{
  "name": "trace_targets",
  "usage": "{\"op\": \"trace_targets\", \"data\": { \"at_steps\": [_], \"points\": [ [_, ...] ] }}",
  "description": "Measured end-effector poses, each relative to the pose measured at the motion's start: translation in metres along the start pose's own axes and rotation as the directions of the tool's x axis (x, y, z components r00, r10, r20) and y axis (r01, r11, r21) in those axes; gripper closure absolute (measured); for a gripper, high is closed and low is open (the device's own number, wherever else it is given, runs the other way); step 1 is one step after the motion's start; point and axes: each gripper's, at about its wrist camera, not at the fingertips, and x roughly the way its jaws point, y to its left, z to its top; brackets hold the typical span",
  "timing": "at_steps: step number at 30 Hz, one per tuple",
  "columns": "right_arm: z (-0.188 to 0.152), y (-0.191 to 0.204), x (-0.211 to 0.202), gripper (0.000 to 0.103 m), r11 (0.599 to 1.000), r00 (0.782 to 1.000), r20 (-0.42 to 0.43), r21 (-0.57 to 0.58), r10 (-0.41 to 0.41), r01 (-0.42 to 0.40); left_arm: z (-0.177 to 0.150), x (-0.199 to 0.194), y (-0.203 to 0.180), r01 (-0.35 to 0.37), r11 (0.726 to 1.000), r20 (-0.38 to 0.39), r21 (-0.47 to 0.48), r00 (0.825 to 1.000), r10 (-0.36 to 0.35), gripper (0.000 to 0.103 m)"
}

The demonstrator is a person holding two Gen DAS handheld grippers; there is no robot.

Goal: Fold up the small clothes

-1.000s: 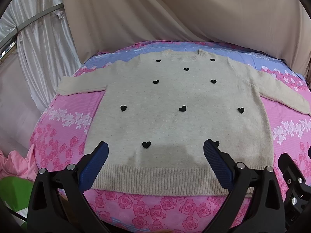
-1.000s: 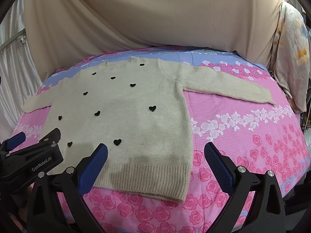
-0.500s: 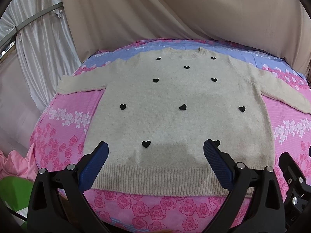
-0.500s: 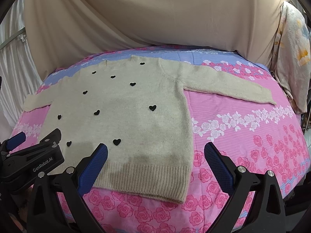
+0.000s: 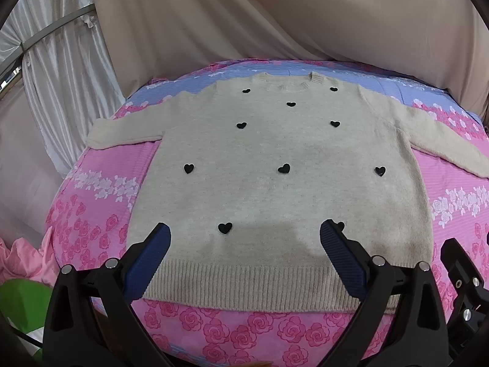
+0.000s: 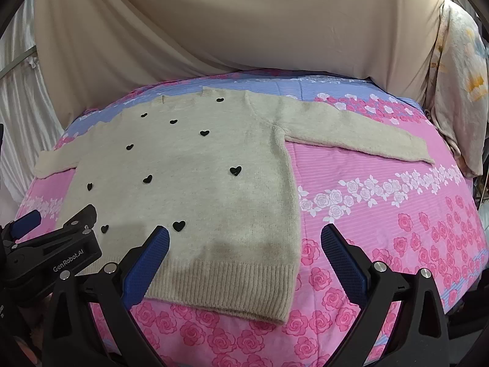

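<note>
A small beige knit sweater [image 5: 275,183] with black hearts lies flat, front up, on the pink floral bedspread [image 5: 101,214], sleeves spread to both sides. It also shows in the right wrist view [image 6: 198,189], with its right sleeve [image 6: 360,136] stretched out. My left gripper [image 5: 244,238] is open and empty, hovering above the ribbed hem [image 5: 244,284]. My right gripper [image 6: 244,238] is open and empty above the hem's right corner [image 6: 275,293]. The left gripper's body [image 6: 52,253] shows at the left of the right wrist view.
Beige curtain [image 5: 275,15] hangs behind the bed. White drape [image 5: 61,76] stands at the left. Pink cloth [image 5: 21,260] and a green item [image 5: 21,299] lie off the bed's left. A floral cloth [image 6: 458,85] hangs at the right.
Both views have shifted very slightly; the sweater lies as before and both grippers stay open.
</note>
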Motion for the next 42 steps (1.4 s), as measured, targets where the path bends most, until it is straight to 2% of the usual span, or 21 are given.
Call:
{"op": "trace_targets", "data": {
  "at_steps": [16,21,24,28,31,33,35,38,42],
  "points": [
    [0.002,-0.003,0.002,0.005,1.0,1.0,-0.006,0.004,0.001,-0.001,0.001,0.001,-0.003,-0.001,1.0,-0.003,0.003,1.0,0.001,0.007],
    [0.002,-0.036,0.019,0.007,0.999,1.0,-0.015,0.052,-0.015,0.016,0.001,0.006,-0.004,0.033,0.999,-0.025,-0.015,0.999,-0.033,0.007],
    [0.005,-0.081,0.03,0.013,0.995,0.999,0.026,0.095,-0.019,0.017,0.001,0.005,-0.004,0.057,0.998,-0.016,-0.041,0.998,-0.057,0.007],
    [0.019,-0.165,0.056,0.013,0.986,0.997,0.048,0.152,-0.068,0.06,0.003,0.002,-0.009,0.081,0.994,0.007,-0.077,0.997,-0.081,0.006],
    [0.036,-0.247,0.077,0.013,0.959,0.992,0.051,0.267,-0.114,0.097,0.007,0.003,-0.018,0.083,0.993,0.018,-0.084,0.997,-0.082,0.006],
    [0.048,-0.305,0.094,0.013,0.924,0.988,0.053,0.363,-0.145,0.116,0.009,0.005,-0.026,0.078,0.993,0.018,-0.086,0.997,-0.076,0.006],
    [0.059,-0.347,0.114,0.013,0.897,0.984,0.027,0.416,-0.178,0.151,0.011,0.009,-0.035,0.075,0.993,0.011,-0.092,0.997,-0.074,0.006],
    [0.073,-0.387,0.146,0.016,0.889,0.983,-0.009,0.426,-0.181,0.168,0.012,0.014,-0.051,0.057,0.994,-0.006,-0.089,0.998,-0.058,0.006],
    [0.083,-0.404,0.188,0.036,0.898,0.992,-0.064,0.421,-0.113,0.129,0.015,0.018,-0.071,0.036,0.996,-0.023,-0.08,0.999,-0.038,0.006]
  ]
}}
